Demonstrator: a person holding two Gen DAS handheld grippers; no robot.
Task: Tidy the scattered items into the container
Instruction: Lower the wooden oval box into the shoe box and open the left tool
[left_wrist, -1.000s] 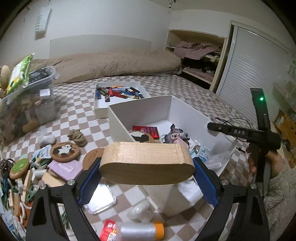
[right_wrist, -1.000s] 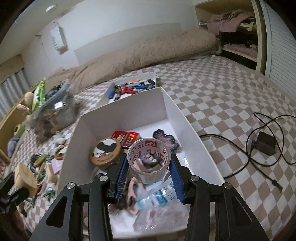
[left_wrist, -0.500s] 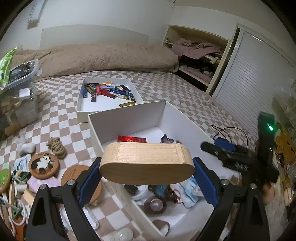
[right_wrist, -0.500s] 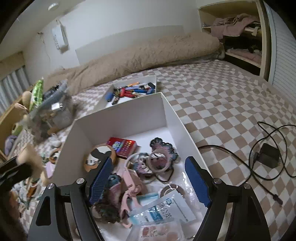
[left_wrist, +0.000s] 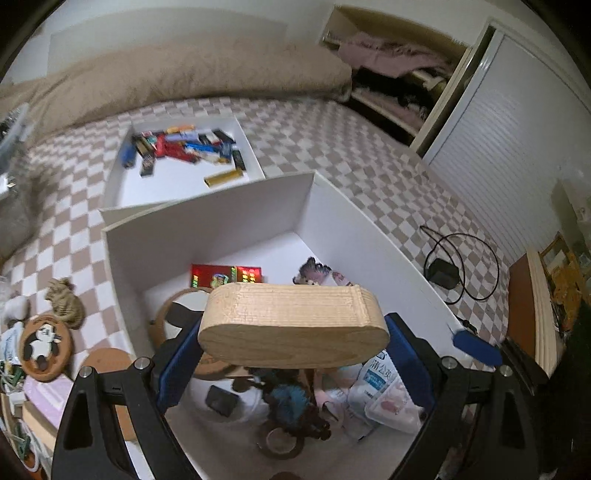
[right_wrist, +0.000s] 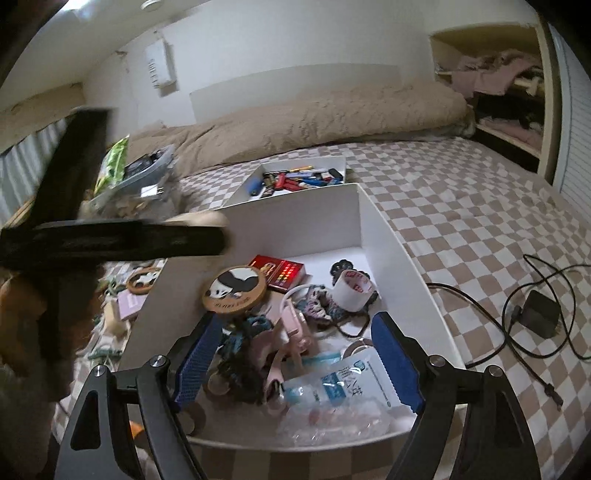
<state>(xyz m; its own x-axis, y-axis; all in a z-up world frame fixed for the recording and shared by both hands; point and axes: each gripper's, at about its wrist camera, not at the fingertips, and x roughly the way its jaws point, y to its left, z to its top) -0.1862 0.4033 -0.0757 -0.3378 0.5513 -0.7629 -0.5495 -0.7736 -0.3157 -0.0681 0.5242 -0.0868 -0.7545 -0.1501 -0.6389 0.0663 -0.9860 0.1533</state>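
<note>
Left wrist view: the left gripper (left_wrist: 293, 354) clamps a pale wooden oval block (left_wrist: 291, 326) between its blue pads, held above the white box (left_wrist: 207, 236), the container sitting on a checkered bed. Inside the box lie a red card pack (left_wrist: 225, 275), a panda coaster (right_wrist: 234, 290), a tape roll (right_wrist: 352, 293) (lying apart from the pads) and a plastic pouch (right_wrist: 351, 382). Right wrist view: the right gripper (right_wrist: 295, 369) hangs over the box with its jaws spread wide, having just been opening, nothing between them. More clutter lies on the bed left of the box, including another panda coaster (left_wrist: 44, 341).
</note>
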